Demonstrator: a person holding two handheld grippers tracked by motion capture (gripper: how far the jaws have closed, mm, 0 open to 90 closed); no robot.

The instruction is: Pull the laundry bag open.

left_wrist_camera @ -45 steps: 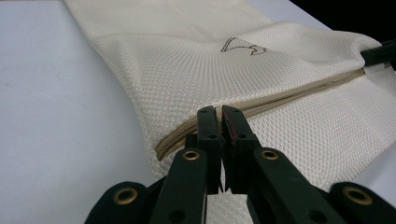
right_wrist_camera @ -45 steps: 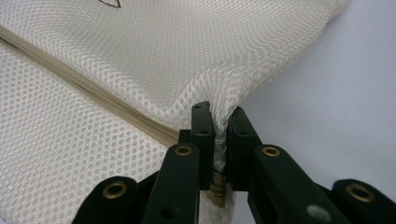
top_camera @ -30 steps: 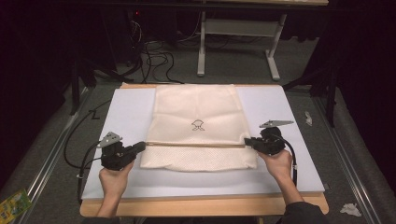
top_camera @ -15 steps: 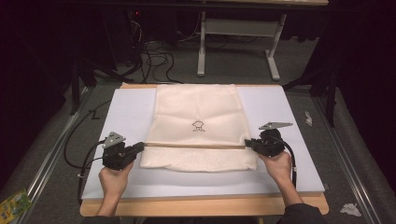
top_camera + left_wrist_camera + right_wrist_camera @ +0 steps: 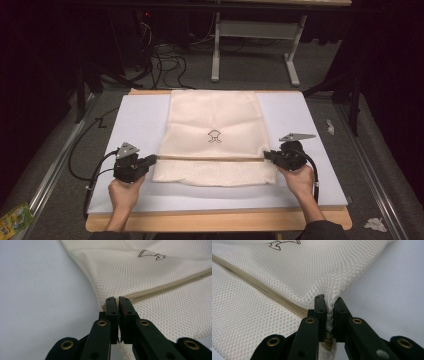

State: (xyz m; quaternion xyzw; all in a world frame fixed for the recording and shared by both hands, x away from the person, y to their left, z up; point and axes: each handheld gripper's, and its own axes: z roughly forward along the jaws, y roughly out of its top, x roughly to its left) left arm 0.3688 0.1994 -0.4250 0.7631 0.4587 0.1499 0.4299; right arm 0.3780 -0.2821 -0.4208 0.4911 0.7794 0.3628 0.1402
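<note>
A cream mesh bag (image 5: 214,135) lies flat in the middle of a white sheet (image 5: 140,120) that covers a wooden counter (image 5: 215,220). The bag is nearly square, and a tan zipper (image 5: 210,159) runs straight across it from side to side, near the edge closest to the person. Above the zipper, at the centre of the bag, sits a small dark outline logo (image 5: 215,136); it carries no letters that can be read.

A person's two hands come in from the near edge of the counter, each holding a black gripper. The left gripper (image 5: 150,161) meets the left end of the zipper line, and the right gripper (image 5: 267,155) meets the right end, so the bag spans the space between them.

In the left gripper view, the jaws are pressed together on the bag's edge (image 5: 110,302) just where the zipper (image 5: 170,285) ends, and the logo (image 5: 151,255) shows farther off on the mesh. In the right gripper view, the jaws are clamped on a pinched fold of mesh (image 5: 330,302) at the bag's corner, with a small brass zipper part (image 5: 327,338) caught low between them.

Beyond the counter, black cables (image 5: 165,55) lie on a grey floor beside a metal frame leg (image 5: 216,50). A green packet (image 5: 15,220) lies on the floor at the lower left.
</note>
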